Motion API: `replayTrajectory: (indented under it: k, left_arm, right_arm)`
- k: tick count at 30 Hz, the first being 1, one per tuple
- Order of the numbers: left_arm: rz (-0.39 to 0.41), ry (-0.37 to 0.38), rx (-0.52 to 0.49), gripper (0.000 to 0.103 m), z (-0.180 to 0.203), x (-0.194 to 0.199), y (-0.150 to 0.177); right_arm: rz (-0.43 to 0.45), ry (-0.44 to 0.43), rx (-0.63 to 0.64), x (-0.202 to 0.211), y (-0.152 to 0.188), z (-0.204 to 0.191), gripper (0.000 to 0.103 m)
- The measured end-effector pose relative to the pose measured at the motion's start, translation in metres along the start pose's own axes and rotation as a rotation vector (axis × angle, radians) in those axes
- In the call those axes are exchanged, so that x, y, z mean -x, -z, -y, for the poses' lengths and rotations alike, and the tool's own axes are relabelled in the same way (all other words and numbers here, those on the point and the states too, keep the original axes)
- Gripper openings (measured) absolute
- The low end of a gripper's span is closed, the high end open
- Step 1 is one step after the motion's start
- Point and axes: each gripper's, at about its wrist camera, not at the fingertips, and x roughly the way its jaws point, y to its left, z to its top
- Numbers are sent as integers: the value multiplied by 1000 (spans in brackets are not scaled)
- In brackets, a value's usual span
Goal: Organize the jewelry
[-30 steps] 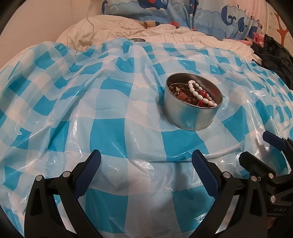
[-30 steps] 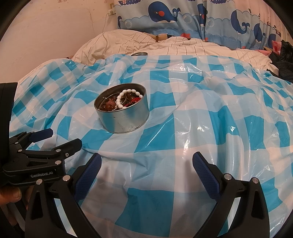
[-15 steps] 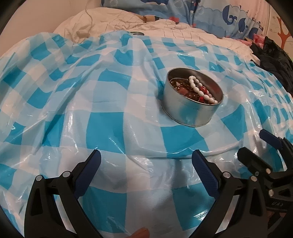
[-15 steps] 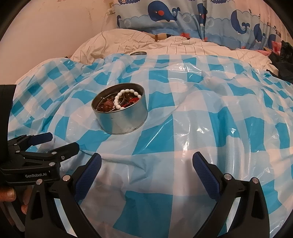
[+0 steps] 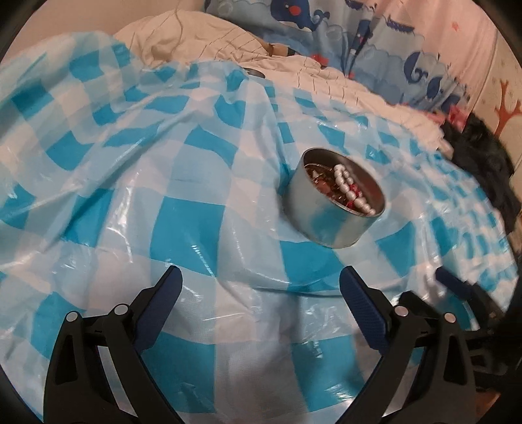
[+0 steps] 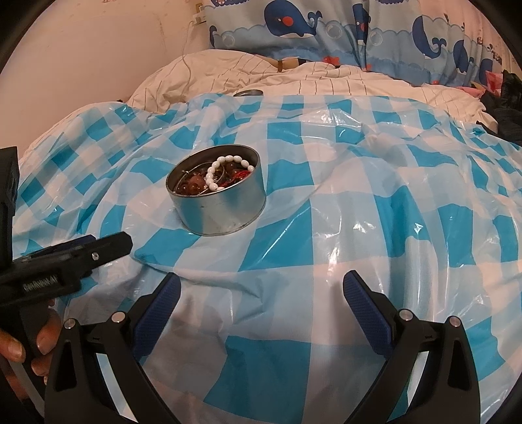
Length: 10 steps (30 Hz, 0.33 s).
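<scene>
One round tin [image 6: 217, 202], mouth upward, beads [image 6: 225, 173] inside; both grippers' jaws spread, empty.

Beads [image 6: 213, 177] in tin [image 6: 225, 208], tin on sheet [image 6: 359, 195], pillows [image 6: 326, 29] behind

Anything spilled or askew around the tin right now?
Nothing spilled. The round metal tin sits on the rumpled checkered plastic sheet, leaning slightly on the soft surface; the white bead bracelet and other jewelry remain inside.
</scene>
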Motion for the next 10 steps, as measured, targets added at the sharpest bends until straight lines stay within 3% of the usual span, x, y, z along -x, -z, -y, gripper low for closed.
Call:
replayTrajectory:
  k: [7,10]
  left_arm:
    - [-115,-120,-87,95,9,-17,2]
    - [-113,-136,-105,95,11,-17,3]
  right_arm:
    - [0,1,-1,0,0,0,95]
    - [-2,0,-2,0,1,0,96]
